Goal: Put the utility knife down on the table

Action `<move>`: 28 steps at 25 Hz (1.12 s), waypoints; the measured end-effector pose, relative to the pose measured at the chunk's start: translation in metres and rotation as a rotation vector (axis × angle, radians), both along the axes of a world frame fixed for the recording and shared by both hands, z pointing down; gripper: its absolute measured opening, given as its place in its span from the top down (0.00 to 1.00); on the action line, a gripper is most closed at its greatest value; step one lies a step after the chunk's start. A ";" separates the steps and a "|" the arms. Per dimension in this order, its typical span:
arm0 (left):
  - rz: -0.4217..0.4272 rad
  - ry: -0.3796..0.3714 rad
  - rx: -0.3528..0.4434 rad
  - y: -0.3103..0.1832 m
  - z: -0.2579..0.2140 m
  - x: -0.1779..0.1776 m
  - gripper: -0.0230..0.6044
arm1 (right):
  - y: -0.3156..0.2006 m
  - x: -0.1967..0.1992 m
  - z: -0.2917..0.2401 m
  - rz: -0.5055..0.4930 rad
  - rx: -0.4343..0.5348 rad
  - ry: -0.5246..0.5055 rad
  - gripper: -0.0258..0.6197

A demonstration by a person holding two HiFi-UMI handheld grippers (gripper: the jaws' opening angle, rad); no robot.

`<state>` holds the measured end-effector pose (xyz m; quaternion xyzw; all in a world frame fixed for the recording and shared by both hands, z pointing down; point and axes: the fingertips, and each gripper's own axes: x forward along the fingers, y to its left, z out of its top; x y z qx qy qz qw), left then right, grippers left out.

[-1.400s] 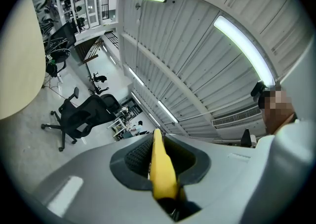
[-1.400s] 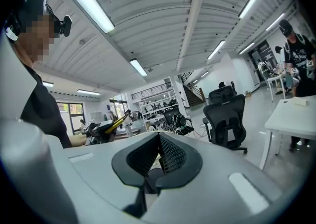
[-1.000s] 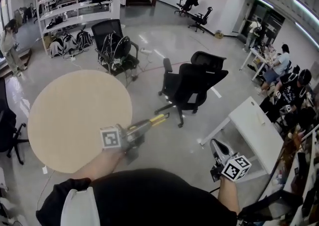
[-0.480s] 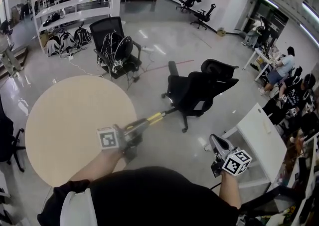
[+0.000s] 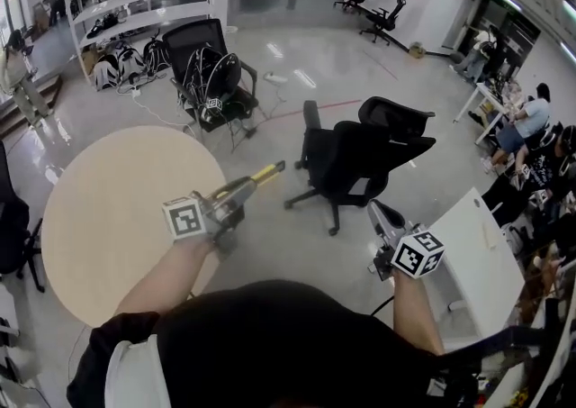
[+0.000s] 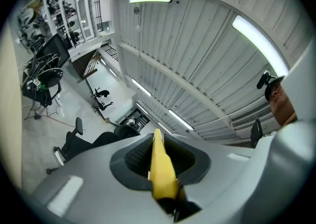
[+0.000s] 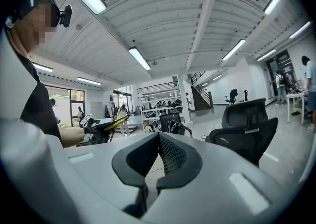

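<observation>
The yellow, slim-bodied utility knife (image 6: 161, 171) is clamped edge-on between the ribbed dark pads of the left gripper (image 5: 234, 198), whose jaws stand only as far apart as the knife's body. In the left gripper view the knife runs up the middle of the frame from deep in the jaws and reaches just past their tips. In the head view it juts toward the upper right from the jaws. It is in the air above the right edge of the round, pale wooden desk (image 5: 108, 208), with its tip out over the glossy grey floor (image 5: 297, 73). It does not touch the desk.

The right gripper (image 7: 159, 139) is at the lower right of the head view, well apart from the knife. Its jaws are together at the tips with nothing between them.

A black swivel office chair (image 5: 360, 158) stands at centre frame. A white rectangular desk (image 5: 468, 244) is at the lower right. A white shelf rack (image 5: 144, 1) at the upper left holds dark things too small to tell.
</observation>
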<state>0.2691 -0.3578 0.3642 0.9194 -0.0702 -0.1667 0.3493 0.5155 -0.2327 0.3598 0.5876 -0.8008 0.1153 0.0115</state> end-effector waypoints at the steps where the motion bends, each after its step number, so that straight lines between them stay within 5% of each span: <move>1: -0.012 -0.007 0.022 0.000 -0.002 0.012 0.85 | -0.003 0.013 -0.002 -0.008 0.006 0.010 0.94; 6: -0.097 -0.102 0.155 -0.006 -0.008 0.067 0.85 | -0.018 0.062 -0.013 -0.065 0.032 0.038 0.94; 10: -0.201 -0.321 0.364 -0.013 0.004 0.101 0.85 | -0.027 0.091 -0.012 -0.093 0.045 0.032 0.94; 14: -0.285 -0.486 0.491 -0.015 0.023 0.121 0.85 | -0.031 0.110 -0.001 -0.126 0.040 0.014 0.94; 19: -0.274 -0.500 0.529 -0.012 0.024 0.146 0.85 | -0.039 0.128 0.006 -0.143 0.036 -0.003 0.94; 28: -0.263 -0.456 0.421 -0.033 0.023 0.146 0.85 | -0.057 0.132 0.012 -0.165 0.017 -0.031 0.94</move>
